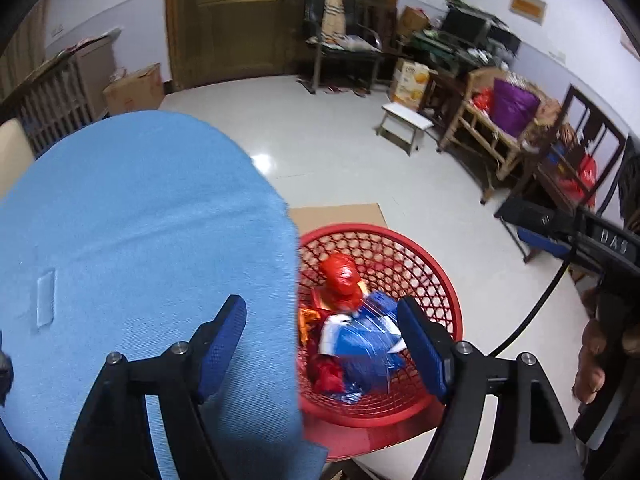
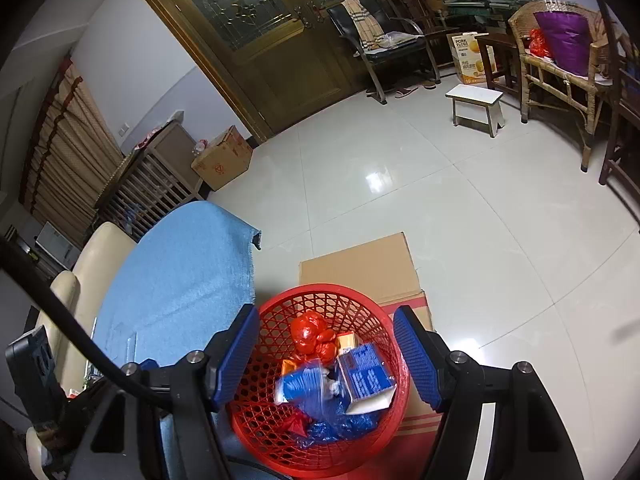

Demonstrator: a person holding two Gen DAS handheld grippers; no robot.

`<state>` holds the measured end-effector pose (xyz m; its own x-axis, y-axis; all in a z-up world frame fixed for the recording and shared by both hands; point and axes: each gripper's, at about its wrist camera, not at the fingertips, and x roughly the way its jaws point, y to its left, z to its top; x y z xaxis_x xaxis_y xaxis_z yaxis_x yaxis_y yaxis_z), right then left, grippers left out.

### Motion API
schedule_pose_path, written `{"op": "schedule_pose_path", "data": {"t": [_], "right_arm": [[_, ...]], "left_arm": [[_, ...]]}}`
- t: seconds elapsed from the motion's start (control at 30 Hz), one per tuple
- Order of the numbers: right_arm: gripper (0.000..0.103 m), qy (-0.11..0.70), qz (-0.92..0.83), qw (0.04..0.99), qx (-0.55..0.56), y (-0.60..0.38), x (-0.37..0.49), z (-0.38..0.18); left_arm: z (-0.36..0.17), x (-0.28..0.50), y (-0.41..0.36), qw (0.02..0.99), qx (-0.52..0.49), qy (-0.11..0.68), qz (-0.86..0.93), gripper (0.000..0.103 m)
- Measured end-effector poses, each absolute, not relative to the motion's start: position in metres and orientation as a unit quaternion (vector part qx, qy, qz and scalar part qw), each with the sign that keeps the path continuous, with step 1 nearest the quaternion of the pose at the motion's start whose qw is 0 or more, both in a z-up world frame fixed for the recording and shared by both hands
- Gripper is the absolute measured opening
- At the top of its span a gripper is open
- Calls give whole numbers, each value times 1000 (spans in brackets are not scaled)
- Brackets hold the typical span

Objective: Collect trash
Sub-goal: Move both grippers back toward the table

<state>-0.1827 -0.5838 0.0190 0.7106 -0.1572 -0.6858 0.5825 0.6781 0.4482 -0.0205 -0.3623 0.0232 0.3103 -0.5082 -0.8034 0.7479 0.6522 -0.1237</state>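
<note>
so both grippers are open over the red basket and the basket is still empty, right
Not quite. Both the left gripper and right gripper are open, but the red basket is not empty: the right wrist view shows a crumpled red wrapper and a blue carton inside.

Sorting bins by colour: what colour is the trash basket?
Red, an open lattice basket; the right wrist view shows it best.

Left gripper [image 1: 322,344] with its blue fingers [image 1: 222,346] spread apart and nothing between them, held above the edge of a blue-clothed table [image 1: 140,240]. Beside the table stood a red mesh basket [image 1: 424,264] on flat cardboard [image 1: 340,214], holding a red crumpled bag [image 1: 340,276] and blue wrappers [image 1: 368,344].
</note>
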Motion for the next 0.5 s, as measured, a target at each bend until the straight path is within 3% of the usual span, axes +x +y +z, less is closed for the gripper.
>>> {"op": "schedule_pose_path", "data": {"t": [0.5], "right_arm": [[73, 359, -147, 872, 298, -520, -129, 18]], "left_arm": [[14, 23, -199, 858, 33, 451, -242, 78]]}}
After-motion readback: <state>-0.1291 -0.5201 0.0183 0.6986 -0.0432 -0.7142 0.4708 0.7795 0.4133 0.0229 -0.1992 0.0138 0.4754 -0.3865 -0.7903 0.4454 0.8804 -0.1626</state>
